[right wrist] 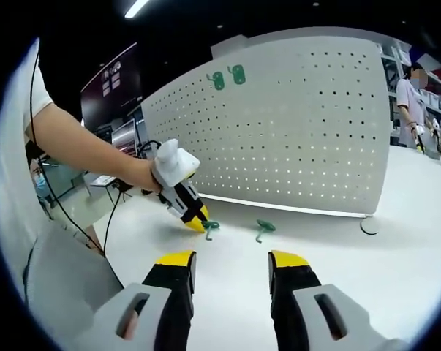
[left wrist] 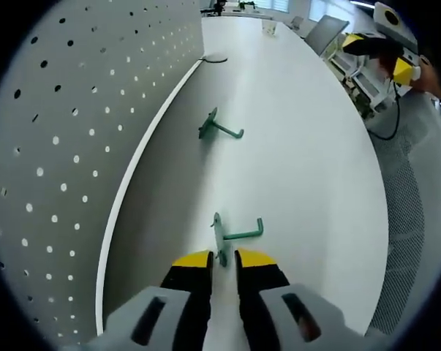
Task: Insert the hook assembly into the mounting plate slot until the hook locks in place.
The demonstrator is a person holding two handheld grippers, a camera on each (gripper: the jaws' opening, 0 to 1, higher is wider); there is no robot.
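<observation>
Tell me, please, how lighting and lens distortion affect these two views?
Left gripper view: even, soft light, the pegboard and table edge bowed by the fisheye, both green hooks sharp. Right gripper view: dim surroundings under a ceiling strip light, the pegboard bright and curved, the left gripper clear.

We see the pegboard (left wrist: 74,131) as a matt, pale grey sheet, smooth apart from its rows of punched holes; the table (left wrist: 308,146) reads as a smooth white top with a soft sheen; the two hooks, near (left wrist: 235,235) and far (left wrist: 219,129), look like thin parts with a green painted coat; the left gripper (left wrist: 223,257) has hard grey plastic shells, its black jaws tipped in glossy yellow.
</observation>
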